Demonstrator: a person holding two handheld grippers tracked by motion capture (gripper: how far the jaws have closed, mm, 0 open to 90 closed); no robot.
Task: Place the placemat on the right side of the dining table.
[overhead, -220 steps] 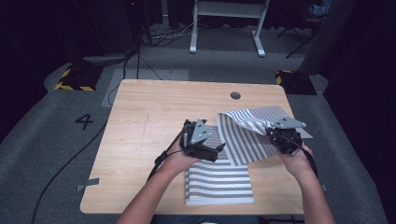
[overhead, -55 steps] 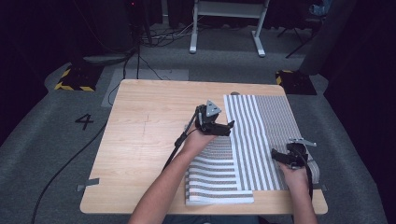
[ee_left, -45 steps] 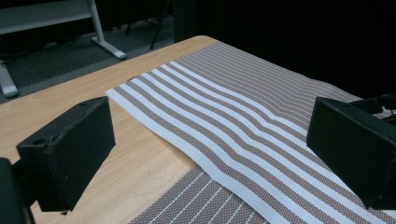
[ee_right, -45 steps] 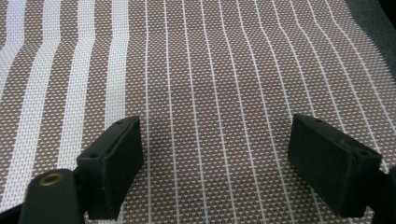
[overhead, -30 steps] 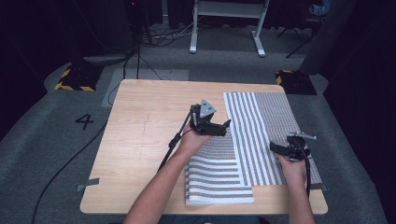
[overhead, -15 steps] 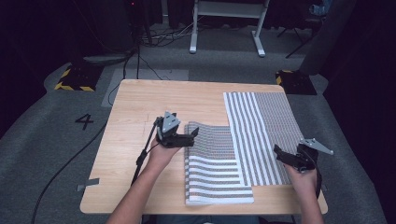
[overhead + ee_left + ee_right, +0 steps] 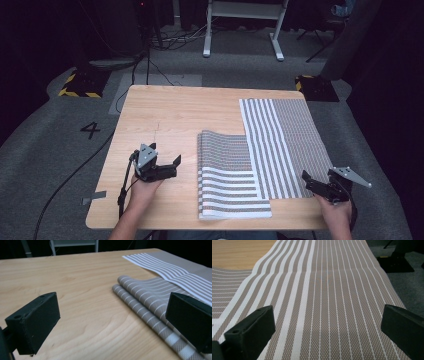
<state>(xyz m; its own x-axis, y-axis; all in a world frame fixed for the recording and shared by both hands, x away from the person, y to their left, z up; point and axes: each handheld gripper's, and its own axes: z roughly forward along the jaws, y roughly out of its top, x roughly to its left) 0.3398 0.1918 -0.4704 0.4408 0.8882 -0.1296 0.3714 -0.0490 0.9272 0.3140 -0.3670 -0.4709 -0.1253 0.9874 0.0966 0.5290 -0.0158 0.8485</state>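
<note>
A brown-and-white striped mat (image 7: pixel 285 145) lies spread flat along the right side of the wooden table (image 7: pixel 170 120). A folded stack of similar striped mats (image 7: pixel 230 175) sits beside it at the front middle. My left gripper (image 7: pixel 175 167) hovers open over bare wood just left of the stack, jaws pointing at it. In the left gripper view the stack's folded edge (image 7: pixel 140 302) lies ahead between the wide-apart jaws. My right gripper (image 7: pixel 307 182) stands open at the spread mat's near right corner. In the right gripper view the spread mat (image 7: pixel 324 290) stretches away between the empty jaws.
Bare tabletop reaches across the left and far side. Cables (image 7: pixel 65 180) trail over the grey floor at the left, near a painted number 4 (image 7: pixel 90 130). A white stand (image 7: pixel 240 30) and black-yellow bases (image 7: pixel 77 85) sit beyond the table.
My left gripper has pulled back from the mat's far middle to the near left, over bare wood. The right gripper has drifted slightly toward the near right corner. The mat stays flat.
</note>
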